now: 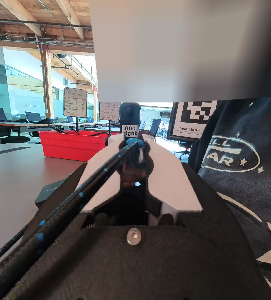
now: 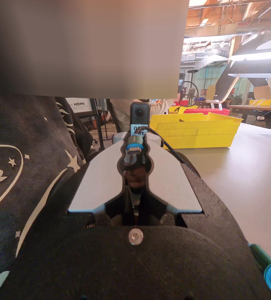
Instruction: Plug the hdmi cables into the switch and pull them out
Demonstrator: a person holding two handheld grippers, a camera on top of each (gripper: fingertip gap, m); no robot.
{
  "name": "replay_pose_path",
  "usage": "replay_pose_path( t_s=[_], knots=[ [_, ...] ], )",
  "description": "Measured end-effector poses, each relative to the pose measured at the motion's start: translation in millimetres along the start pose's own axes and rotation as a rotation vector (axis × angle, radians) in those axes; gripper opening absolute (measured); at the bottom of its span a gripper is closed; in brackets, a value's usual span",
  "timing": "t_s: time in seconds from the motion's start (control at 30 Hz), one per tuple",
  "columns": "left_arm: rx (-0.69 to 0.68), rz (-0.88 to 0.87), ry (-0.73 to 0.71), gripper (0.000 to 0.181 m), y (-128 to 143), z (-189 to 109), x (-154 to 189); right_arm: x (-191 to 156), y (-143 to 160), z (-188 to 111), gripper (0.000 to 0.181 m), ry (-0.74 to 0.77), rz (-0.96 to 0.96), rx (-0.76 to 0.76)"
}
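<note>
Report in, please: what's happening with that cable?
Right hand-held gripper shut on grey, blue-ringed HDMI plug. Left hand-held gripper tip-to-tip with it, grip unclear. Flat black switch box lies aside on table. No obstruction seen.

The two grippers face each other above the table [image 2: 245, 178], a braided black HDMI cable [image 1: 99, 175] between them, with a red plastic bin [image 1: 71, 146] behind one and a yellow plastic bin [image 2: 196, 134] behind the other.

Braided black cable [image 1: 99, 175], glossy metal-tipped plug [image 2: 134, 150], smooth matt table [image 2: 245, 178], shiny plastic yellow bin [image 2: 196, 129].
</note>
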State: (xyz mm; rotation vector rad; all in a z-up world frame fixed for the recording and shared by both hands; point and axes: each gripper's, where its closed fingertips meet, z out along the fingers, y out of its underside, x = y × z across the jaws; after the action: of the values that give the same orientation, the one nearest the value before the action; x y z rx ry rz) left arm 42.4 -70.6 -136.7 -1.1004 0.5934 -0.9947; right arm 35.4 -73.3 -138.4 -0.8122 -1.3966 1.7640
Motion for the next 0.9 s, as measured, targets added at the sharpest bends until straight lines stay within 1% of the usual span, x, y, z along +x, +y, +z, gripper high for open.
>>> replay_pose_path(
  t_s=[0.07, 0.13, 0.23, 0.53, 0.67, 0.73, 0.87, 0.9],
  knots=[
    [-0.005, 0.010, -0.006, 0.028, 0.6, 0.4, 0.1, 0.0, 0.8, 0.2, 0.021, 0.001, -0.001, -0.005],
    [-0.003, 0.016, -0.009, 0.029, 0.5, 0.4, 0.2, 0.3, 1.3, 0.2, 0.021, 0.003, 0.001, -0.007],
    [0.011, 0.008, -0.007, 0.020, -1.3, -0.8, -0.5, 0.6, 2.3, 0.7, 0.021, 0.003, 0.004, -0.014],
    [0.023, 0.021, -0.015, 0.020, -2.5, -1.3, -1.1, 0.8, 1.0, 0.2, 0.021, -0.002, 0.009, 0.000],
    [0.071, 0.011, -0.018, 0.019, -8.0, -5.2, -2.8, 8.8, -17.5, -14.5, 0.024, 0.028, 0.054, 0.154],
    [0.074, 0.009, -0.023, 0.020, -8.4, -5.4, -3.7, 9.6, -21.6, -18.5, 0.026, 0.022, 0.068, 0.191],
    [0.081, 0.015, -0.033, 0.022, -9.0, -5.5, -4.5, 5.2, -10.7, -8.8, 0.030, 0.025, 0.020, 0.100],
    [0.082, 0.013, -0.033, 0.019, -9.2, -5.6, -4.6, 4.6, -7.9, -6.5, 0.031, 0.027, 0.010, 0.077]
  ],
)
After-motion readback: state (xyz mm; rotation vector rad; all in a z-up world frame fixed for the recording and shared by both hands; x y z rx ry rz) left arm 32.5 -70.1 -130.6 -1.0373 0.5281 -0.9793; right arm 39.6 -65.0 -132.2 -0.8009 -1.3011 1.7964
